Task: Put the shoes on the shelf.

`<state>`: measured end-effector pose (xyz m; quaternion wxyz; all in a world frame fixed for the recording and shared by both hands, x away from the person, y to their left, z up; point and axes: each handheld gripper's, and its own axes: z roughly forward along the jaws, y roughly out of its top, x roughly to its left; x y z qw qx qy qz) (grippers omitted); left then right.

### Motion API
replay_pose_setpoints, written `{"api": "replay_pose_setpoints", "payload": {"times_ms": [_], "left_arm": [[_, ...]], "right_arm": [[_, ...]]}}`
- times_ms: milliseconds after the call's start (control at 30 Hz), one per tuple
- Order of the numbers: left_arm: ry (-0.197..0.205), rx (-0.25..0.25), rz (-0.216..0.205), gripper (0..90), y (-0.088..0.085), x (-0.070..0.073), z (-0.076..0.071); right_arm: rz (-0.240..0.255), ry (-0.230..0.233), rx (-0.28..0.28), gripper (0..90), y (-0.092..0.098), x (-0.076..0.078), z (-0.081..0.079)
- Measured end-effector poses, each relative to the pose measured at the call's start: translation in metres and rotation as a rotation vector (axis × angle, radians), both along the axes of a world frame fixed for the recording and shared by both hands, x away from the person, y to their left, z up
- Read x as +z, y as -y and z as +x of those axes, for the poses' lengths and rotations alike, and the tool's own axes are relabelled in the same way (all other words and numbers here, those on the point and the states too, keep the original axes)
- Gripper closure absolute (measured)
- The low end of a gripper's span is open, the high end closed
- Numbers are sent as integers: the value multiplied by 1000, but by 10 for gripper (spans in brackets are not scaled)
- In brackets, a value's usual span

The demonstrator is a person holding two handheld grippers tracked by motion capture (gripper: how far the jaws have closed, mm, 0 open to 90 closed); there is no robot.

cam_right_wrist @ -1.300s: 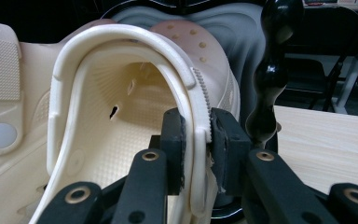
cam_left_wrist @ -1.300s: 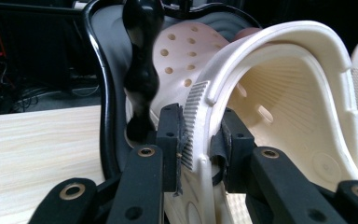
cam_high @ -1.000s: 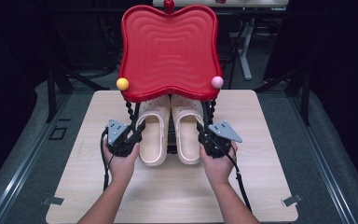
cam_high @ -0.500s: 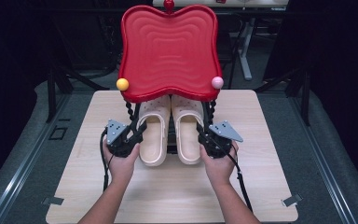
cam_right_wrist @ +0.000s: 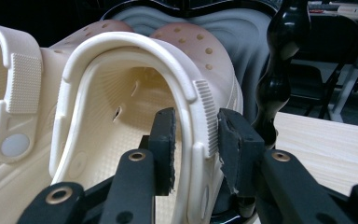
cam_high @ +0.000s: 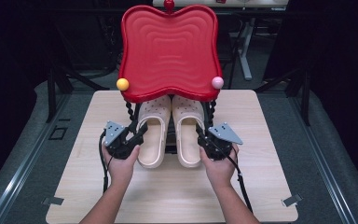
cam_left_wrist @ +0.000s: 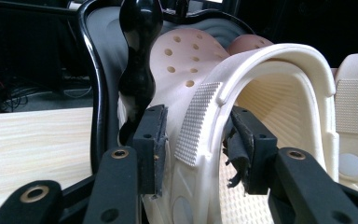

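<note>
Both cream clogs, left clog [cam_high: 153,136] and right clog [cam_high: 188,135], sit side by side on the lower shelf of the black rack [cam_high: 169,142], toes tucked under the red tray [cam_high: 168,51] on top, heels sticking out toward the person. Left gripper [cam_left_wrist: 196,144] has just been opening: its fingers [cam_left_wrist: 153,144] straddle the outer heel wall of the left clog with a visible gap on the inner side, so released. Right gripper [cam_right_wrist: 196,145] likewise just opened; its fingers [cam_right_wrist: 164,148] bracket the right clog's outer wall at the strap [cam_right_wrist: 205,116], gap on both sides, no clamp. Hands have held position, rack stands mid-counter [cam_high: 270,177]. Reads as placement done: shoes are seated, grips let go. Next is probably backing both grippers straight out without dragging the heels.
</note>
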<state>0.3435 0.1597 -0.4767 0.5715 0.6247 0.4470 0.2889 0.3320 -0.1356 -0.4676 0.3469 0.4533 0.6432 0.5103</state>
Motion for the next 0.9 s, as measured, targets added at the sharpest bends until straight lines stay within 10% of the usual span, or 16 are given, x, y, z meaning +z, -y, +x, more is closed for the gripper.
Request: {"api": "replay_pose_setpoints", "payload": {"times_ms": [900], "left_arm": [[33, -27, 18, 589, -16, 14, -47]], "right_arm": [[-22, 58, 71, 650, 3, 17, -49]]}}
